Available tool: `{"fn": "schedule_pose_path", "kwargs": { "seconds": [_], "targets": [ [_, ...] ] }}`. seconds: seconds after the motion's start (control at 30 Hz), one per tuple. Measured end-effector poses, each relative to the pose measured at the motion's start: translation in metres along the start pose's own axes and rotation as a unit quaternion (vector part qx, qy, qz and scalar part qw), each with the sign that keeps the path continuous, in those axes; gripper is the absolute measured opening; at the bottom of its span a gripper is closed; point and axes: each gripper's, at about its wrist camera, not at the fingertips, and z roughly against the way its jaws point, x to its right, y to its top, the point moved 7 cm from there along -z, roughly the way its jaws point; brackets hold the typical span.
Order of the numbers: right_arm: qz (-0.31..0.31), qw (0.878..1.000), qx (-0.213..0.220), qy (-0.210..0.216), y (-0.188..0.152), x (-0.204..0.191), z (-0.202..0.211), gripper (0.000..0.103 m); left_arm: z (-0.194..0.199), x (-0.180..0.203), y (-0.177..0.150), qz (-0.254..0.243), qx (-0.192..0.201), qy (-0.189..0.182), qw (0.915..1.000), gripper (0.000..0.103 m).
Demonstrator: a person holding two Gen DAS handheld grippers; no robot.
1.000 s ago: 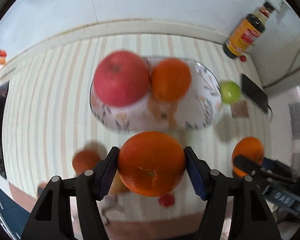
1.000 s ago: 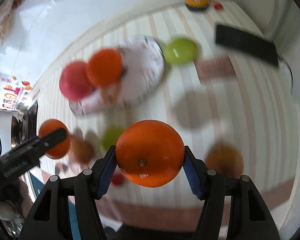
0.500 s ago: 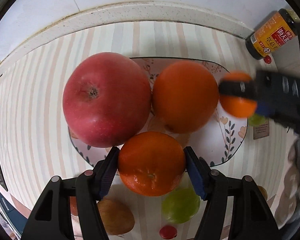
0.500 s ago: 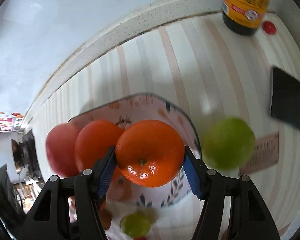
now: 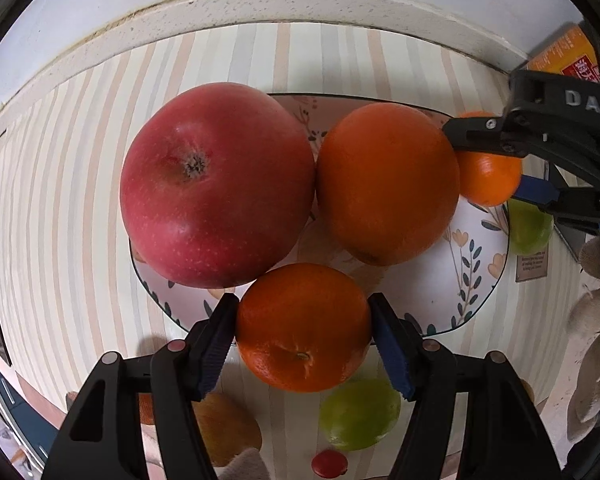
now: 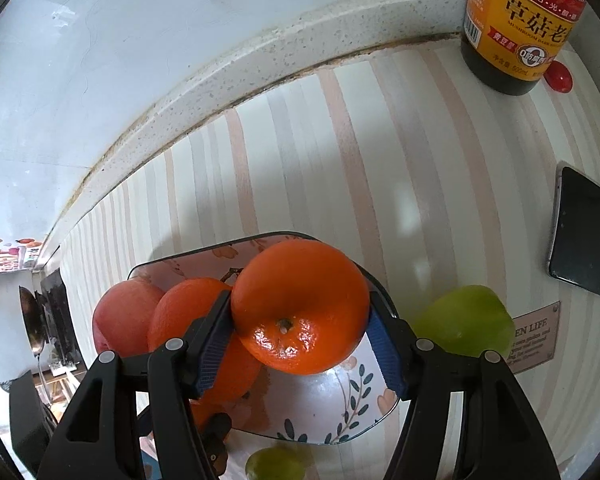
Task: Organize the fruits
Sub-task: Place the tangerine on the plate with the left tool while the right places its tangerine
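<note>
Fingers of the left gripper (image 5: 303, 334) flanked a small orange (image 5: 302, 326) at the lower centre of the left wrist view. They were opening: the left pad (image 5: 214, 340) lay against the peel, while a sliver of gap showed at the right pad, so the hold looked to be letting go. That orange hung over the near rim of the floral plate (image 5: 440, 300), seemingly so that it would drop into the free space in front of the fruit already there.

Going left to right across the plate in that view: a big red apple (image 5: 216, 184) at centre left, touching a large orange (image 5: 388, 182) at centre right, then at the right edge the right gripper (image 6: 300, 330) with a second small orange (image 6: 300, 306).

In the right wrist view this orange sat at lower centre between opening fingers, both pads apparently at the peel, above the plate's right-hand part, beside the large orange. The placement looked meant to fill the remaining room.

Off the plate, on the striped table (image 6: 380, 152), a green fruit (image 6: 464, 322) lay just right of the rim, another (image 5: 360, 414) below it, and a soy sauce bottle (image 6: 520, 20) stood at upper right.
</note>
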Motion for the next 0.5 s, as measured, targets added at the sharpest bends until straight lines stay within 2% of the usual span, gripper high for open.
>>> {"fn": "schedule_pose_path", "kwargs": {
  "seconds": [0.03,0.07,0.1,0.3,0.5],
  "targets": [
    [-0.003,1.000,0.001,0.008,0.000,0.000,0.002,0.087,0.002,-0.001,0.001,0.001,0.006,-0.003,1.0000,0.075],
    [-0.005,1.000,0.004,0.020,0.001,-0.001,0.005,0.096,0.006,-0.001,0.004,0.002,0.014,-0.005,0.9999,0.087],
    [-0.004,1.000,0.011,0.015,0.001,-0.001,0.009,0.102,0.012,-0.002,0.005,0.001,0.018,-0.008,0.9998,0.090],
    [0.024,0.999,0.039,-0.007,-0.004,-0.004,0.033,0.102,0.043,-0.007,0.003,0.000,0.044,-0.011,0.9990,0.091],
    [0.080,0.991,0.076,-0.073,-0.036,0.002,0.072,0.102,0.073,-0.025,-0.008,0.016,0.086,0.015,0.9960,0.091]
  ]
}}
